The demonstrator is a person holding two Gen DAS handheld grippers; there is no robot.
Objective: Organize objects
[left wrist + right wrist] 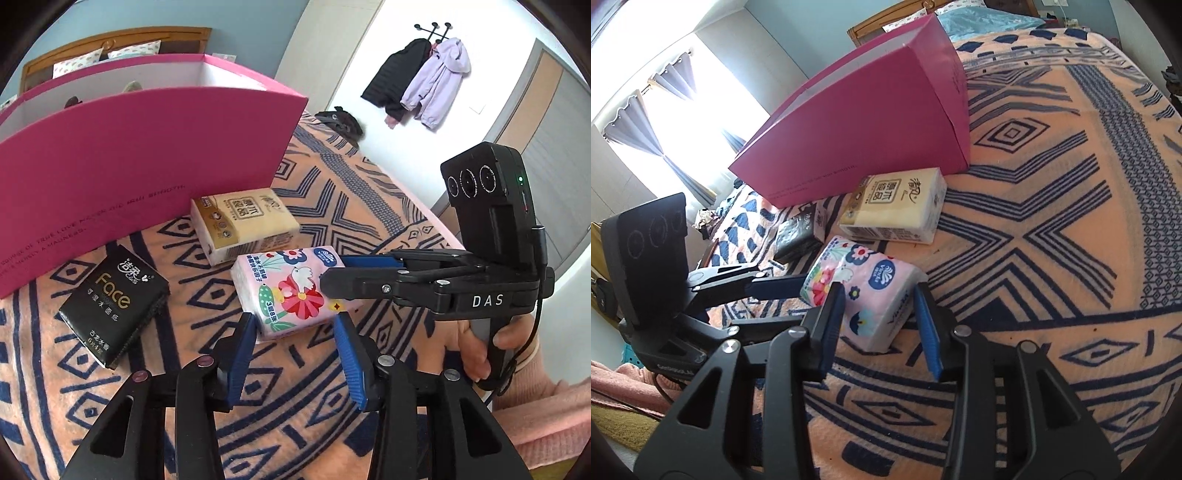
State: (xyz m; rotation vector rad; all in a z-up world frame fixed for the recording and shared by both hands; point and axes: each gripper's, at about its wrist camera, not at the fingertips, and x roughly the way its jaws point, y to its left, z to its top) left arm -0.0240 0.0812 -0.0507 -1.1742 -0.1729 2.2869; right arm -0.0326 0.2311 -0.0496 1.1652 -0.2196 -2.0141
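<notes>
A pink floral tissue pack (284,291) (864,295) lies on the patterned blanket. A cream tissue pack (243,225) (897,206) lies behind it and a black "Face" tissue pack (110,306) (798,236) to the left. A tall open pink box (140,155) (864,122) stands behind them. My left gripper (295,343) is open, its blue pads flanking the floral pack's near end. My right gripper (879,317) is open, straddling the floral pack's other end; it shows in the left wrist view (340,273) reaching over the pack.
The orange and navy patterned blanket (1052,229) covers the bed. Jackets (424,81) hang on a wall hook. A wooden headboard (110,44) stands beyond the box. A curtained window (683,122) is at the left.
</notes>
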